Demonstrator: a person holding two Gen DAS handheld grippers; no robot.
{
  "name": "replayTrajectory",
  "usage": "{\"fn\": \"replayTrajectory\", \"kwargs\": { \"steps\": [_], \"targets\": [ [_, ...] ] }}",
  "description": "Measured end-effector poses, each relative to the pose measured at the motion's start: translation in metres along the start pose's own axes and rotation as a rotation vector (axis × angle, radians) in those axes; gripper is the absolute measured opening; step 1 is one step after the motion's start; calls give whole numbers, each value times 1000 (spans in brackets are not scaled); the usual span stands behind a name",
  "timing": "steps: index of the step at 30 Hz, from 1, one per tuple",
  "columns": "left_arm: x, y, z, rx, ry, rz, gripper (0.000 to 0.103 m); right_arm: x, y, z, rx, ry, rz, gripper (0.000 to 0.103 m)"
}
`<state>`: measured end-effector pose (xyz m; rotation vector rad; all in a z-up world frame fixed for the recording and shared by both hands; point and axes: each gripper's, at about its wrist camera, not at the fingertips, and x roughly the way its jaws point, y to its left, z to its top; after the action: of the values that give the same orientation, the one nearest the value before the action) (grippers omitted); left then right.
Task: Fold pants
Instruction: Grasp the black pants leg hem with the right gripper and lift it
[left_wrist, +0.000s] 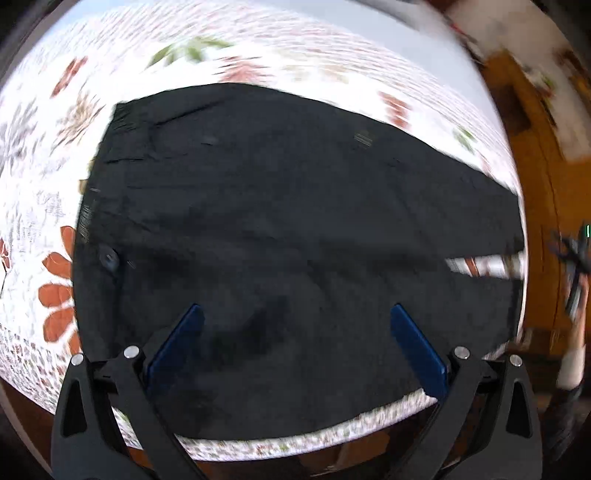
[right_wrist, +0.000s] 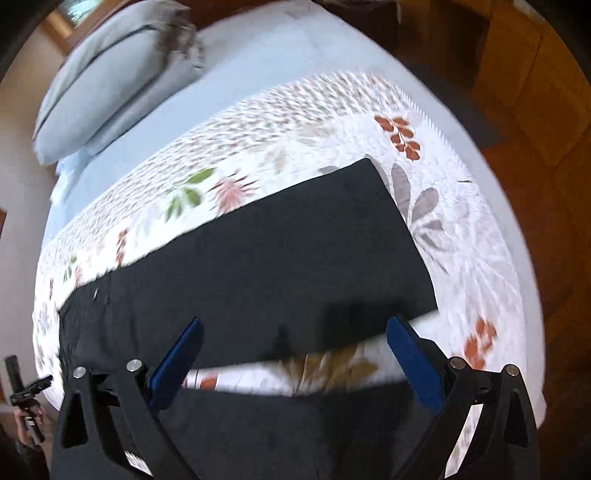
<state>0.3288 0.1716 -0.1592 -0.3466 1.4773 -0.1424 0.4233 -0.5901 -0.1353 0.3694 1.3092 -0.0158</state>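
Black pants (left_wrist: 280, 221) lie spread flat on a floral bedspread (left_wrist: 258, 44), waistband with a button at the left. My left gripper (left_wrist: 295, 314) is open and empty, hovering over the seat area near the bed's near edge. In the right wrist view the pants' two legs (right_wrist: 277, 258) stretch apart, with a strip of bedspread (right_wrist: 295, 373) showing between them. My right gripper (right_wrist: 293, 326) is open and empty above the gap between the legs. The far leg ends in a straight hem at the upper right.
A grey pillow (right_wrist: 110, 77) lies at the head of the bed on a pale blue sheet (right_wrist: 258, 55). Wooden floor (right_wrist: 535, 110) surrounds the bed. The left gripper (right_wrist: 26, 395) in a hand shows at the lower left of the right wrist view.
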Motion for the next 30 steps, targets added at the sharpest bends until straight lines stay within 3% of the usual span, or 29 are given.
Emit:
{"fn": "replayTrajectory", "kwargs": {
  "steps": [5, 7, 10, 14, 16, 20, 30],
  "targets": [
    [14, 62, 62, -129, 57, 93, 101, 50, -27, 45, 4, 38, -33, 100],
    [13, 85, 79, -177, 59, 86, 101, 67, -32, 60, -36, 46, -92, 100],
    [15, 117, 95, -281, 48, 32, 101, 84, -37, 75, -67, 53, -98, 100],
    [30, 142, 104, -384, 103, -5, 101, 101, -36, 86, -102, 54, -108, 96],
    [38, 147, 108, -403, 114, -32, 101, 107, -33, 89, -127, 56, -131, 86],
    [41, 148, 106, -412, 112, -81, 101, 119, -22, 88, -191, 61, -175, 81],
    [28, 187, 124, -478, 52, -1, 101, 120, -7, 74, -290, -19, -249, 61]
  ]
}}
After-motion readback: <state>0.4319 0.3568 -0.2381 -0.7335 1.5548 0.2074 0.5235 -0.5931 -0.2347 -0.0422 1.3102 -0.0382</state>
